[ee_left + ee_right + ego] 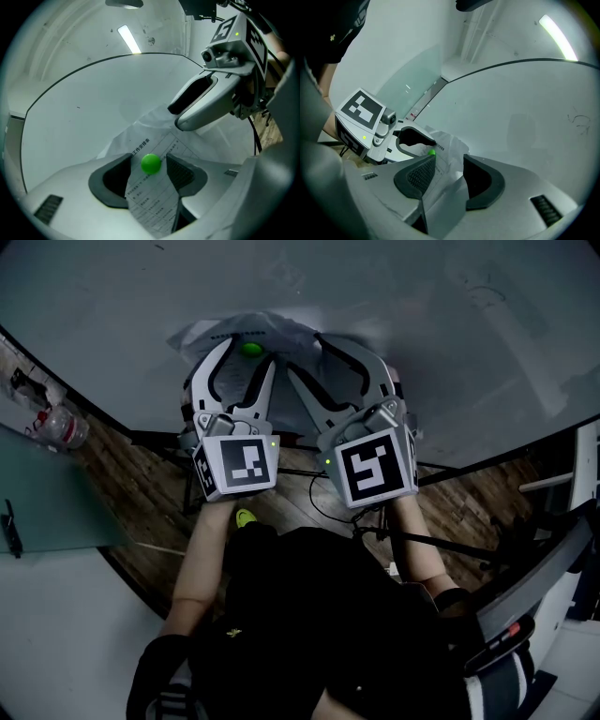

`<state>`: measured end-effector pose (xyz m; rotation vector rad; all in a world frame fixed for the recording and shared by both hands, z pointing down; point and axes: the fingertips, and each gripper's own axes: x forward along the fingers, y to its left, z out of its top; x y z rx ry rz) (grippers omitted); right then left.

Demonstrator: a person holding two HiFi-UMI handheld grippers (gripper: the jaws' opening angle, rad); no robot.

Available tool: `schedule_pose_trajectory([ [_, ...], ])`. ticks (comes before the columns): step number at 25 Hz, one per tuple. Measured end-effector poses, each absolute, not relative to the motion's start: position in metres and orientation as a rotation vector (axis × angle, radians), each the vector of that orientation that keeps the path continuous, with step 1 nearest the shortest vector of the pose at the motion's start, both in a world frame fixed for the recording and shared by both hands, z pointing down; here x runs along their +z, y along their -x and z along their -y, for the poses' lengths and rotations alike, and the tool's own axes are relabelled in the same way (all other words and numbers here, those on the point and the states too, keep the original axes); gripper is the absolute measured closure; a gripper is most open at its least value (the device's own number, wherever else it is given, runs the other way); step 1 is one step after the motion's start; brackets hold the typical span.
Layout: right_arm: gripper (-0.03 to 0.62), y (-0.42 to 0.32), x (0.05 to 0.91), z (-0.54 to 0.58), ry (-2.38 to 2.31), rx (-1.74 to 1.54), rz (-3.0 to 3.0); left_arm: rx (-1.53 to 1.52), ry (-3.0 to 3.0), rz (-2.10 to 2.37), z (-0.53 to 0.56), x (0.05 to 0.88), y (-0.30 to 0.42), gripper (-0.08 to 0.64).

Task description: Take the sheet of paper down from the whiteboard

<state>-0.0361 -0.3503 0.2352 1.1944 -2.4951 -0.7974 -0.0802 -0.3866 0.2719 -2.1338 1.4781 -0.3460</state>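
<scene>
A crumpled printed sheet of paper [284,332] hangs on the whiteboard [422,324], pinned by a round green magnet [251,348]. My left gripper [246,358] is at the magnet. In the left gripper view the magnet [151,163] sits between the dark pads [182,172] with small gaps on both sides, and the paper [152,204] runs down between the jaws. My right gripper [324,352] is just to the right of it. In the right gripper view its jaws stand apart with a fold of the paper [447,147] between them.
A plastic bottle [62,427] lies at the left by the board's lower edge. Below the board are a wooden floor [150,493], black stand legs and a cable. A glass panel [47,498] stands at the left and grey equipment [553,568] at the right.
</scene>
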Motion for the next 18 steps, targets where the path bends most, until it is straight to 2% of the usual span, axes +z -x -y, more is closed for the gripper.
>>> schedule_pose_trajectory([
  [14, 0.411, 0.0346, 0.2292, 0.3560, -1.218, -0.840, 2.444, -0.417, 2.028, -1.470, 0.3874, 0.2722, 0.0794, 0.348],
  [18, 0.411, 0.0361, 0.2308, 0.3588, -1.208, -0.848, 2.423, -0.430, 2.013, -1.460, 0.3868, 0.2740, 0.0755, 0.382],
])
